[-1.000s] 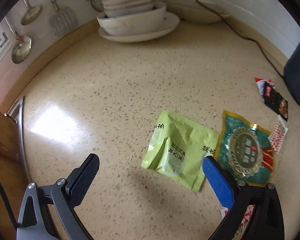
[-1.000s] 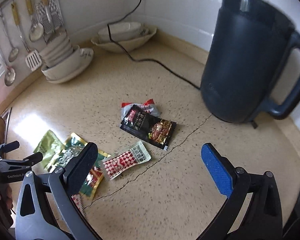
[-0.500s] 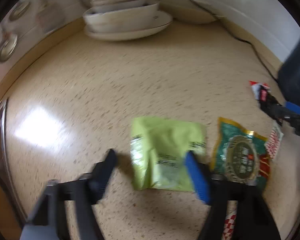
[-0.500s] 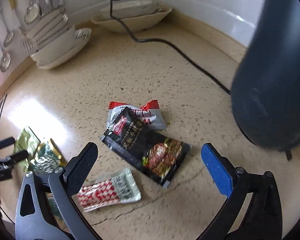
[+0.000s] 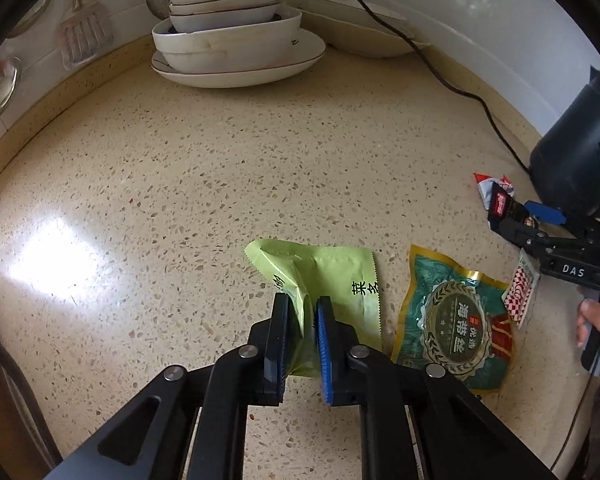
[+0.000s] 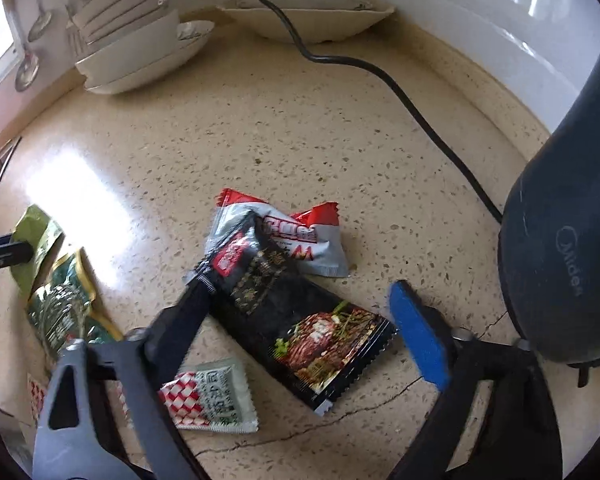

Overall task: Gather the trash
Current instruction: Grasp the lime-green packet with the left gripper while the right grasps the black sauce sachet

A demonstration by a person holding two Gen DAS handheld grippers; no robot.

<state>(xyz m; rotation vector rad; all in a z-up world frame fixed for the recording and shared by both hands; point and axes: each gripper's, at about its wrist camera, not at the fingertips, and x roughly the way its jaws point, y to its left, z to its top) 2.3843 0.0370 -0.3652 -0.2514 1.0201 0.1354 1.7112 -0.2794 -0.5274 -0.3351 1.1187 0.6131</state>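
Our left claw [image 5: 303, 322] has just been closing, and its jaws now pinch the green packet [image 5: 332, 280] between them; a second ago they stood wide above it, with the packet lying flat. The packet now buckles up at the pinch, its far end at twelve o'clock of the claw and resting on the tabletop [image 5: 228, 176]. We judge this first piece of trash secured and ready to lift.

At three o'clock of it lies the teal pouch [image 5: 452, 316], untouched, and just beyond that the checked sachet [image 5: 520, 292].

Our right claw [image 6: 300, 316] has dropped low over the black packet [image 6: 300, 320] since a second ago. Its jaws have just been closing but are wide yet, one on each side of the packet; the dark one meets its upper edge at ten o'clock, the blue one is just clear at three o'clock. Nothing is gripped there so far. The red-and-silver wrapper [image 6: 300, 236] lies partly under the black packet at twelve o'clock. The kettle [image 6: 560, 260] stands close at three o'clock, so we judge there is little room on that side.
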